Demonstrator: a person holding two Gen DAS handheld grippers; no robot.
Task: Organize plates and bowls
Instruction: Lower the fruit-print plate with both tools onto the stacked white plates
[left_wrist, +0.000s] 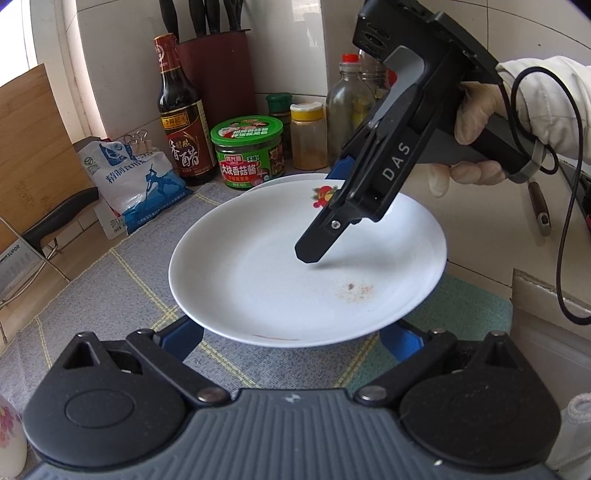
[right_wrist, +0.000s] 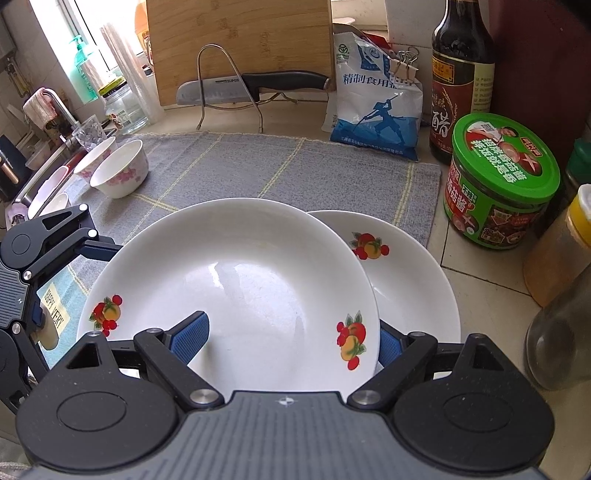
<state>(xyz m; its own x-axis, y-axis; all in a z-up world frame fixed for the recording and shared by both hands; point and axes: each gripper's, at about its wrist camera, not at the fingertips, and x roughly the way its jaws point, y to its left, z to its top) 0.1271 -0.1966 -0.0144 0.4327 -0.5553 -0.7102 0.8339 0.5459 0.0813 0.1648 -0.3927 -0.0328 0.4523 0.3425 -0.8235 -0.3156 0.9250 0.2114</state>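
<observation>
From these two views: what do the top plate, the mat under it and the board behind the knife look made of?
Top plate: likely glazed ceramic or porcelain; glossy white with window glare and printed fruit decals, though melamine can't be ruled out.
Mat: woven fabric, matte grey with yellow grid lines and visible weave.
Board: probably bamboo or wood; tan, with visible strip grain, unlacquered look.

A white plate (left_wrist: 295, 266) is seen above a grey checked mat (left_wrist: 122, 280), its near rim between the left gripper's (left_wrist: 291, 341) blue pads. The right gripper (left_wrist: 314, 254), held by a gloved hand (left_wrist: 476, 122), is angled over the plate. Sauce jars (left_wrist: 247, 151) are lined behind.
</observation>
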